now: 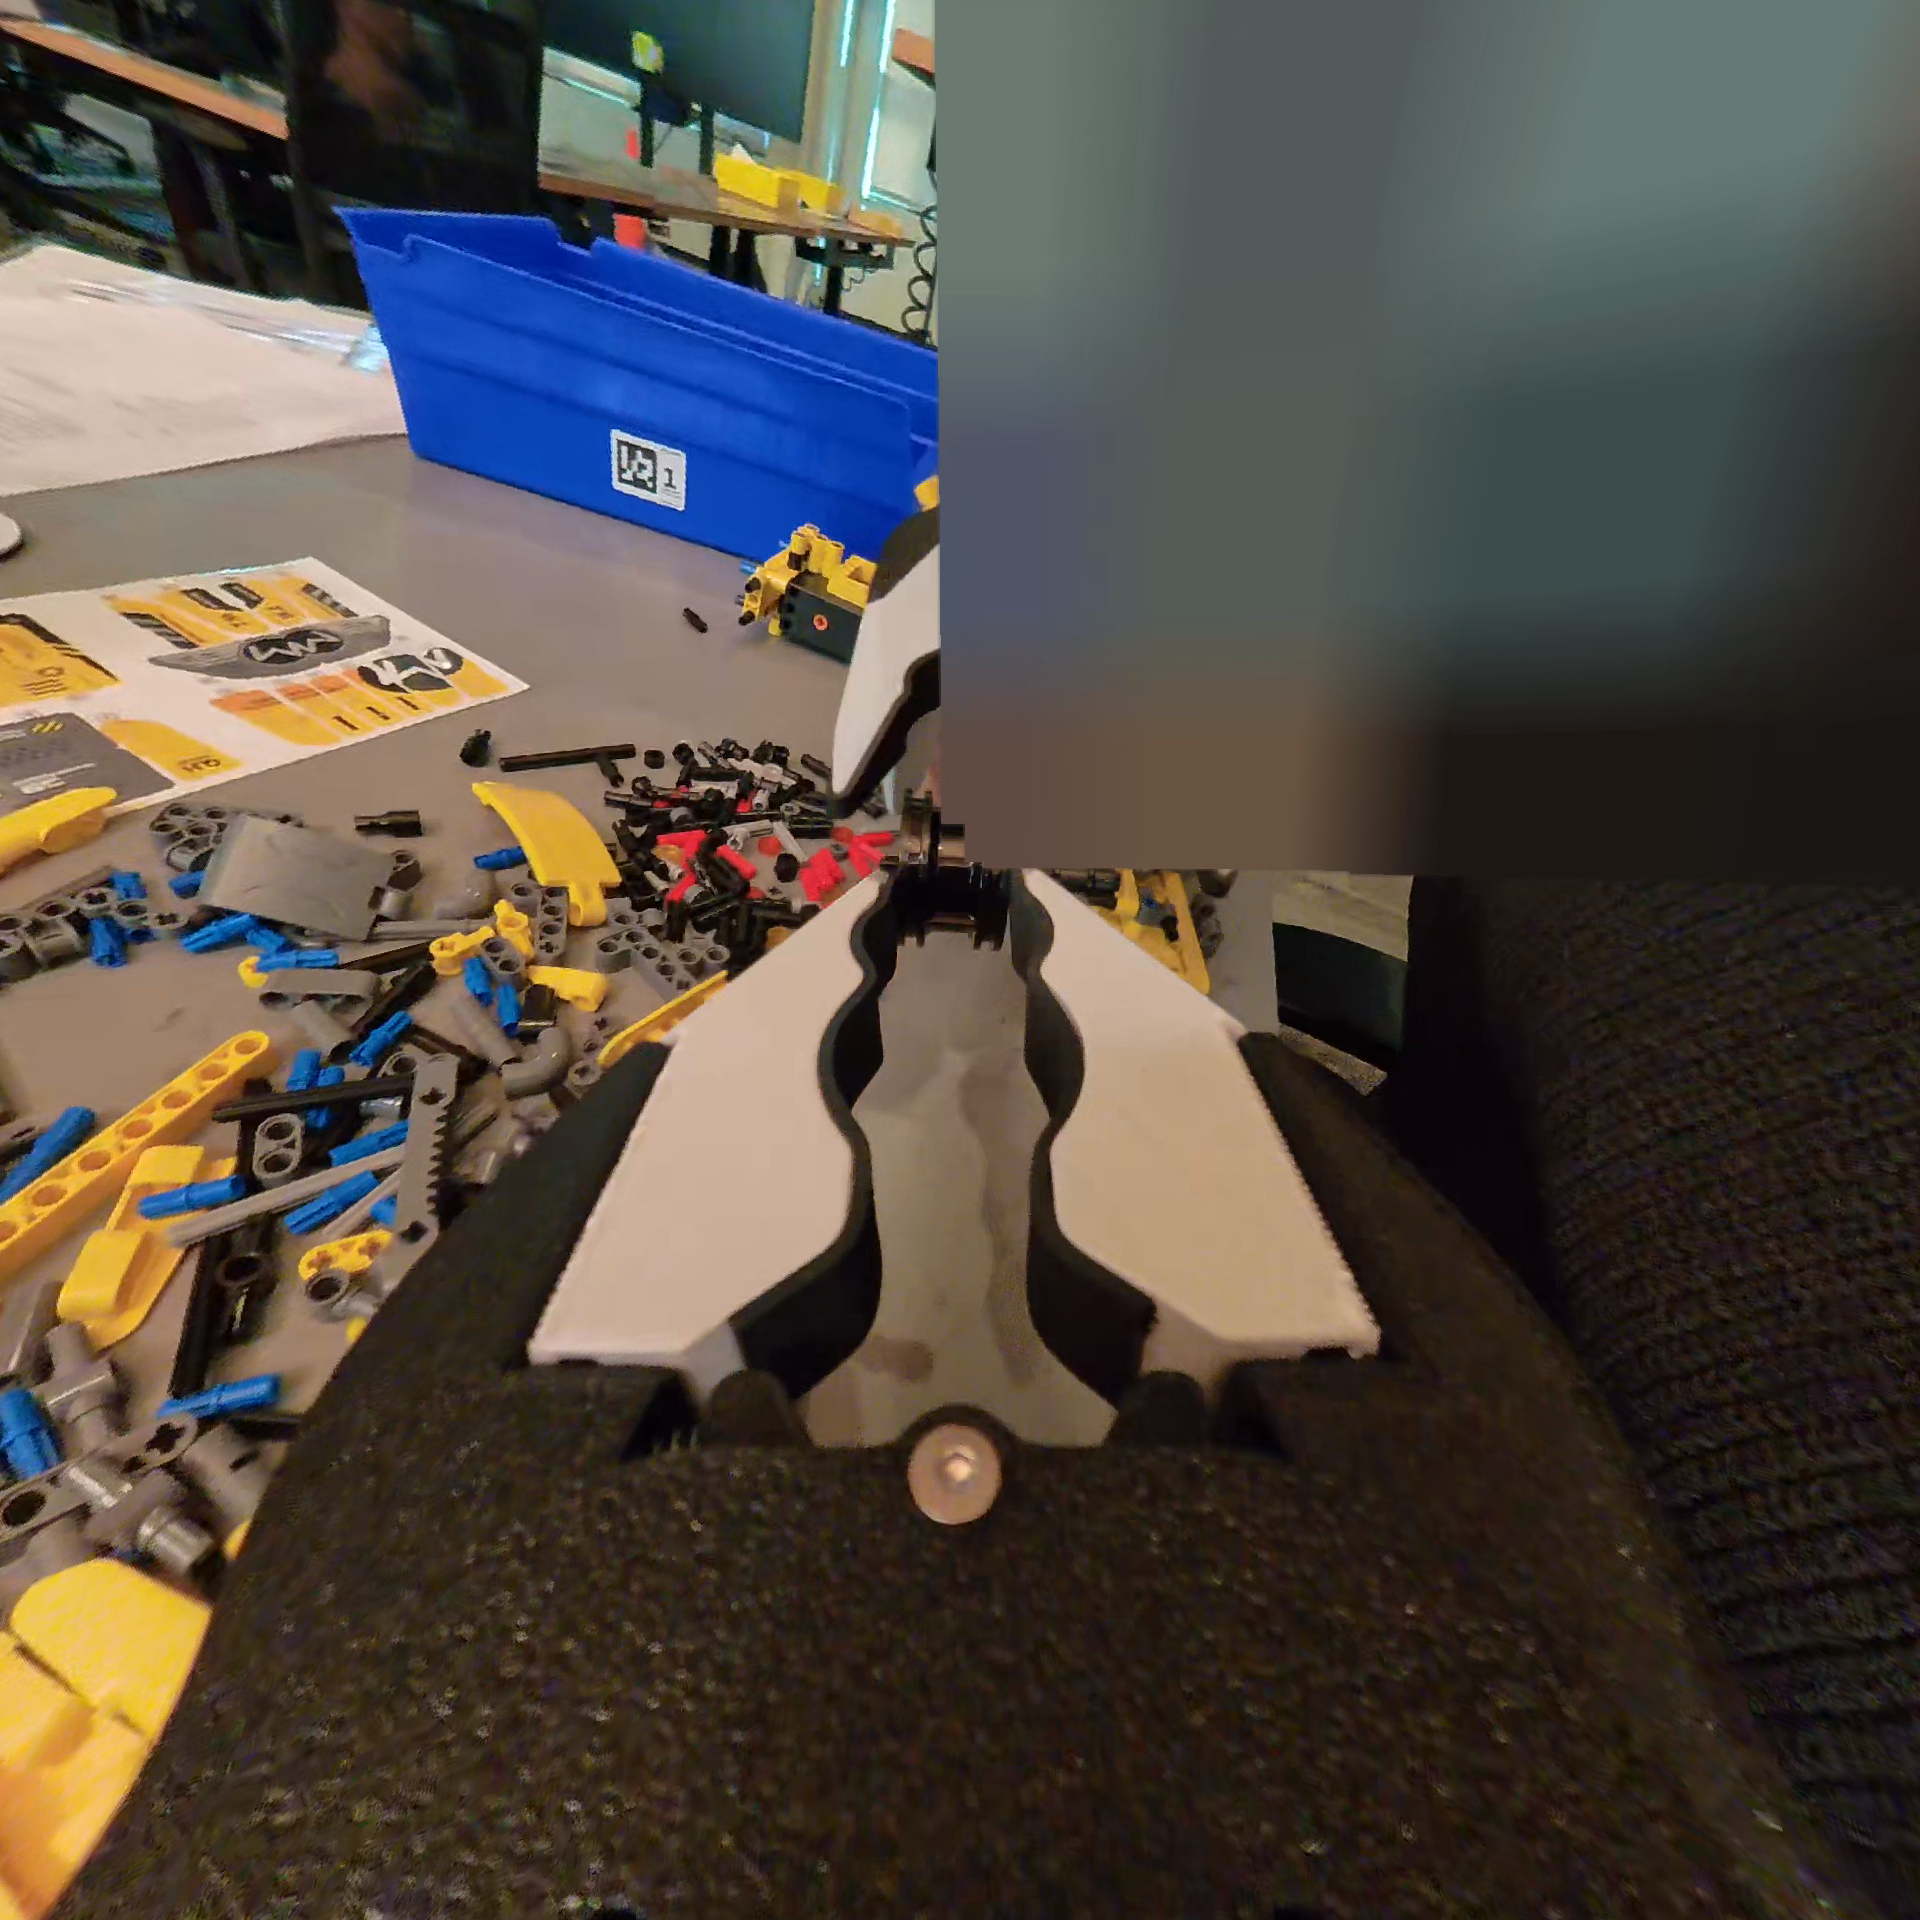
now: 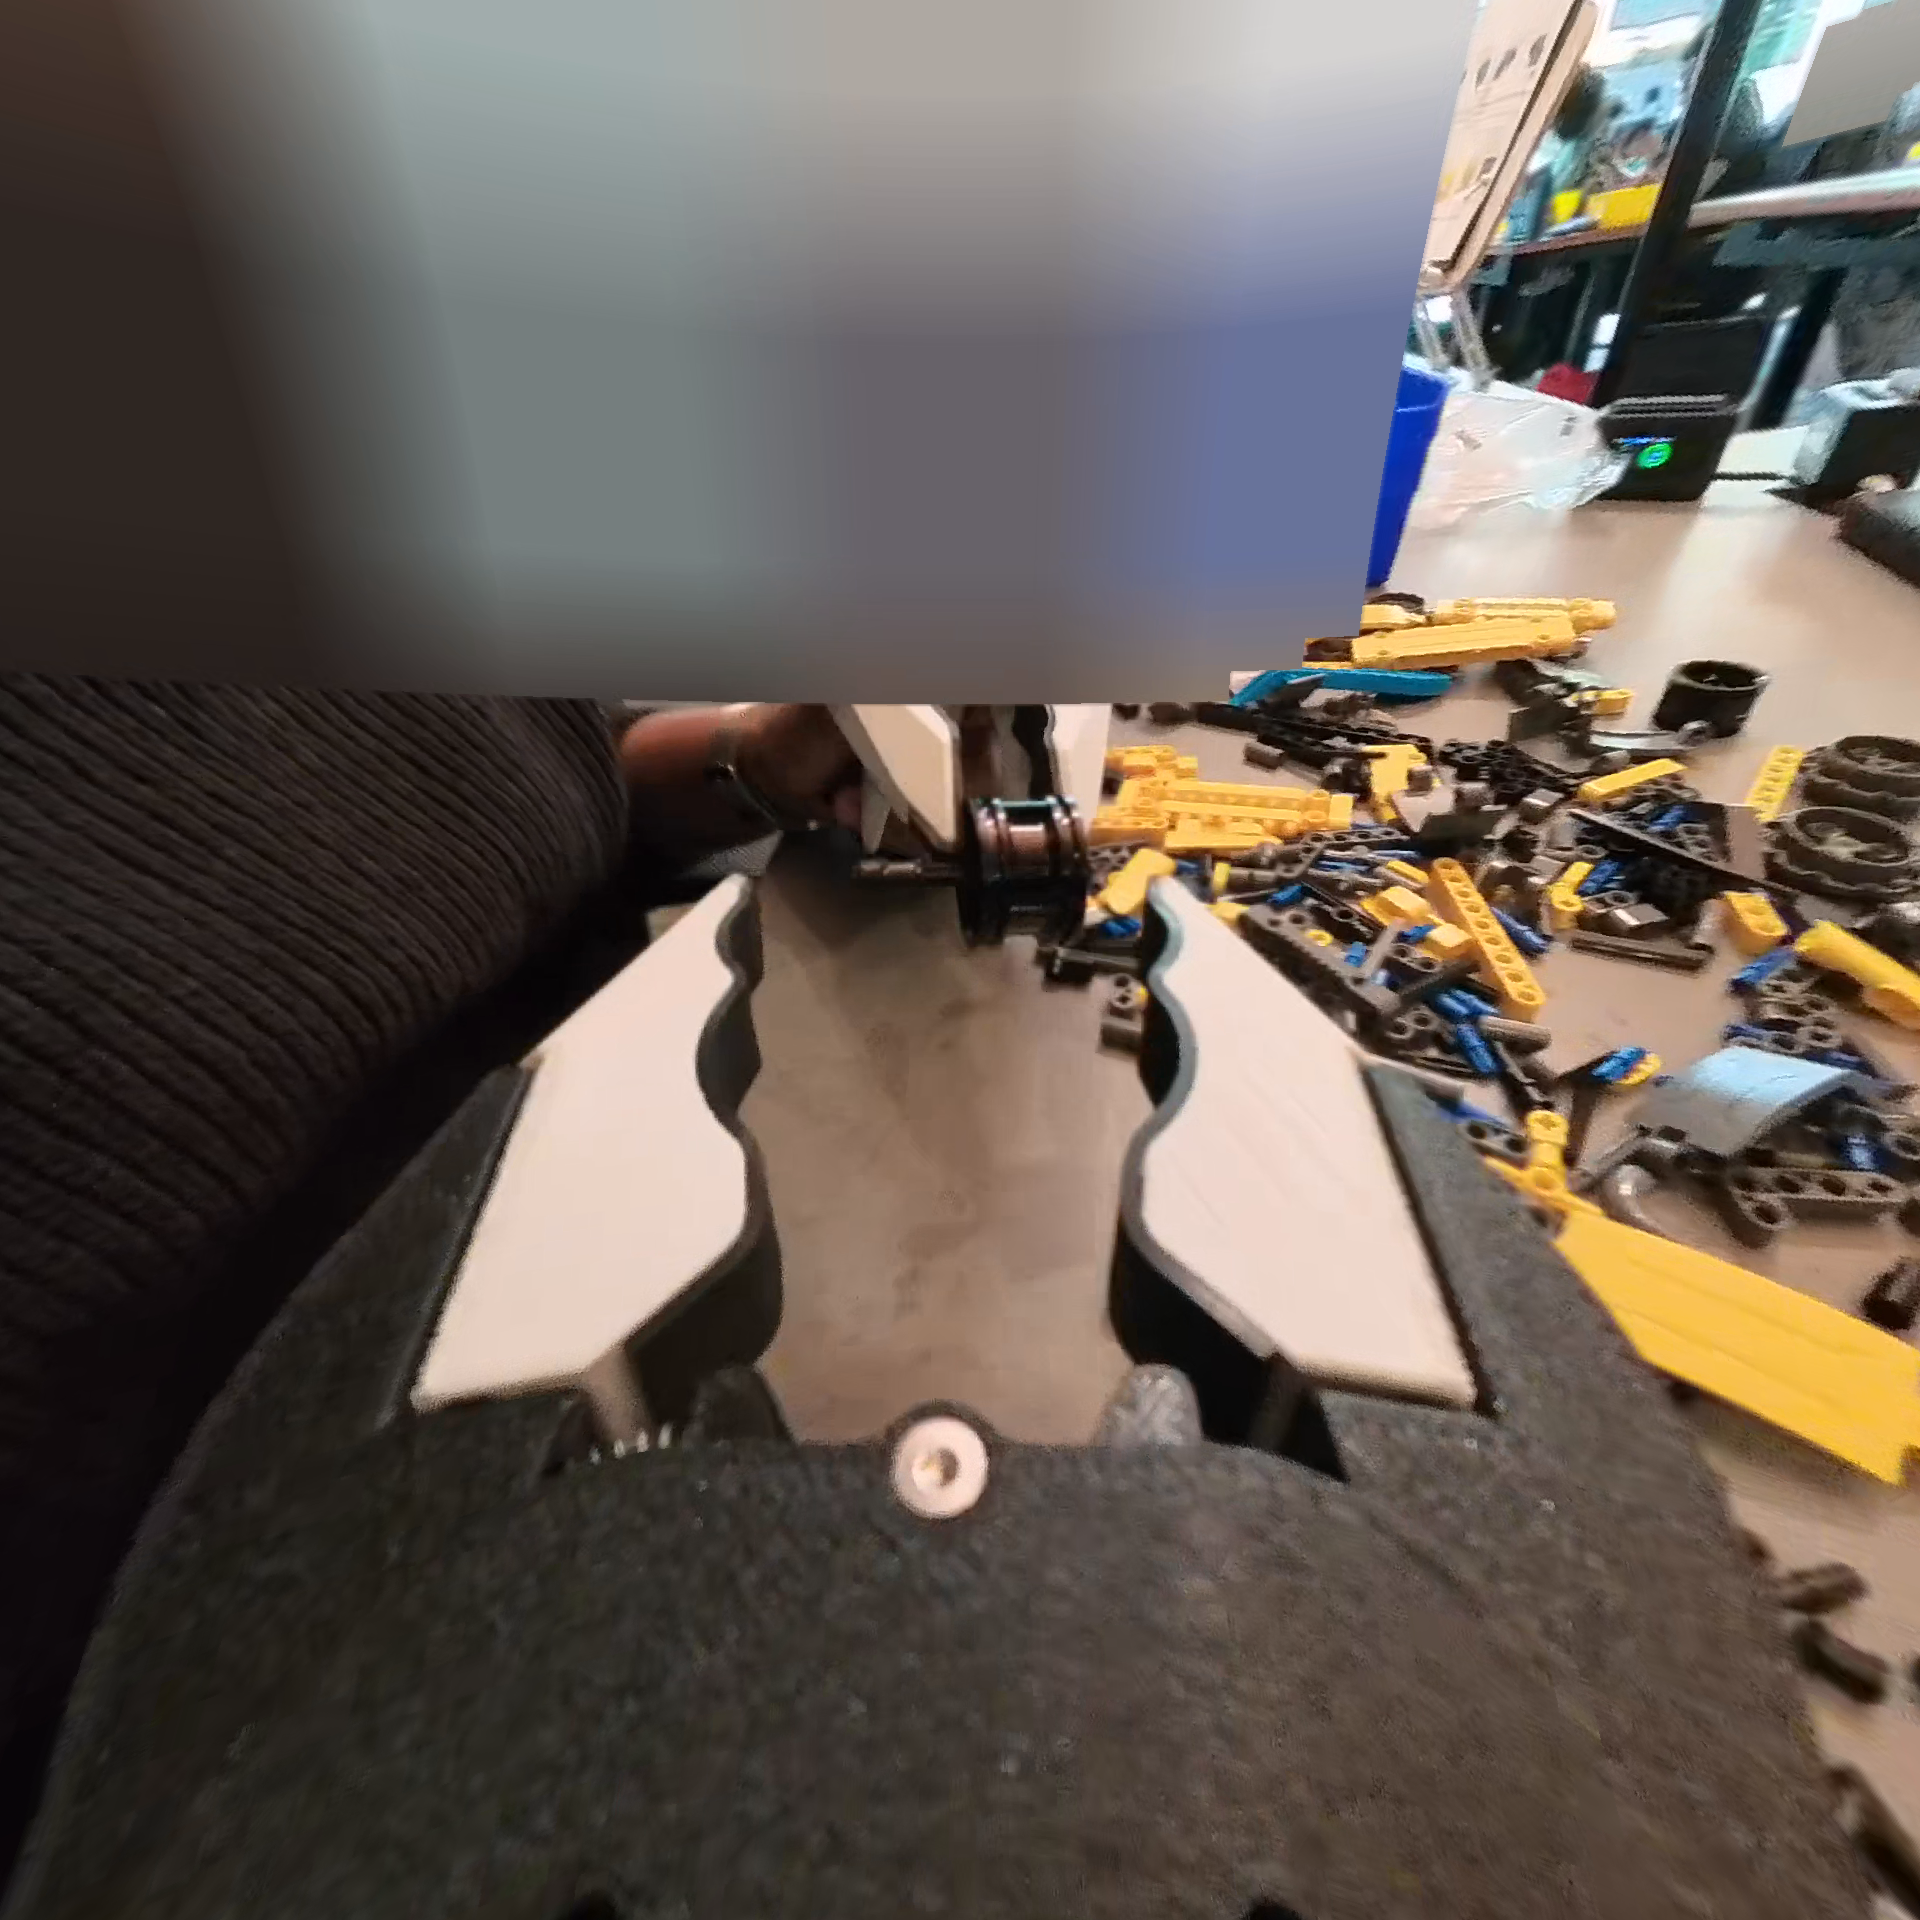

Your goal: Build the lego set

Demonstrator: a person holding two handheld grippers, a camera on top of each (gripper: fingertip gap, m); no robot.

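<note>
Up above one grey table point(image 1: 582, 582), the left gripper point(image 1: 951, 896) is pinching one black wheel hub point(image 1: 951, 902); the right gripper point(image 2: 951, 902) is gaping wide beside that hub, near one blue bin point(image 1: 644, 384).

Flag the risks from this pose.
1. The left gripper pinches the black spool piece only at its fingertips; the round part could twist or pop out.
2. The right gripper stands open close beside the spool's axle; a bump could knock it loose.
3. A dropped part would likely vanish among the loose pieces on the grey table.
</note>
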